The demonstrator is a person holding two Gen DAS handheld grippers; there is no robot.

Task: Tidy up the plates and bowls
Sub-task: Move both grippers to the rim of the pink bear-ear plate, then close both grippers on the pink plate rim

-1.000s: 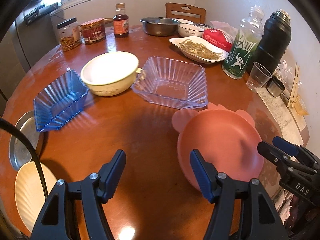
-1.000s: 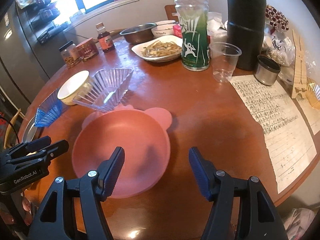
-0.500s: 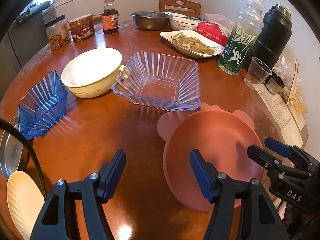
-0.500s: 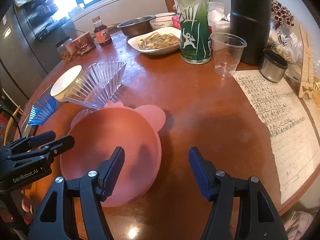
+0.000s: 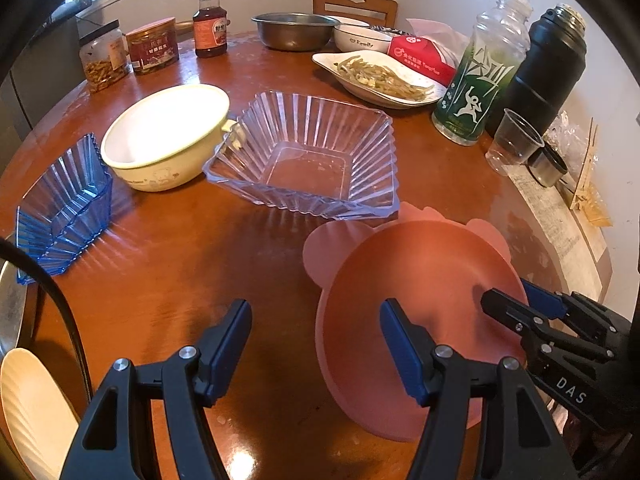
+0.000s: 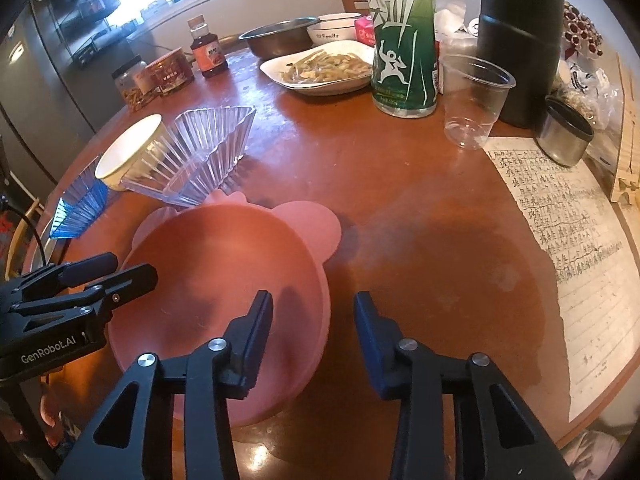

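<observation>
A pink bowl with round ears (image 5: 420, 272) (image 6: 224, 264) sits near the front of the round wooden table (image 5: 168, 280). My left gripper (image 5: 314, 320) is open, its jaws either side of the bowl's left rim. My right gripper (image 6: 314, 312) is closing, its jaws astride the right rim, one finger inside the bowl and one outside, with the pads still apart from the rim. Behind the pink bowl stand a clear ribbed square bowl (image 5: 304, 160), a cream bowl (image 5: 160, 128) and a blue ribbed bowl (image 5: 64, 208). A cream plate (image 5: 28, 412) and a metal plate (image 5: 8, 312) lie at the left edge.
At the back right stand a green bottle (image 5: 476, 92), a black flask (image 5: 548, 64), a plastic cup (image 5: 512, 144) and a dish of food (image 5: 380, 76). A steel bowl (image 5: 296, 32) and jars line the far edge. A written sheet of paper (image 6: 580, 260) covers the right edge.
Both grippers have come down closer to the pink bowl, one on each side of it. The right gripper's jaws have narrowed around the rim; the left jaws stay as wide.
</observation>
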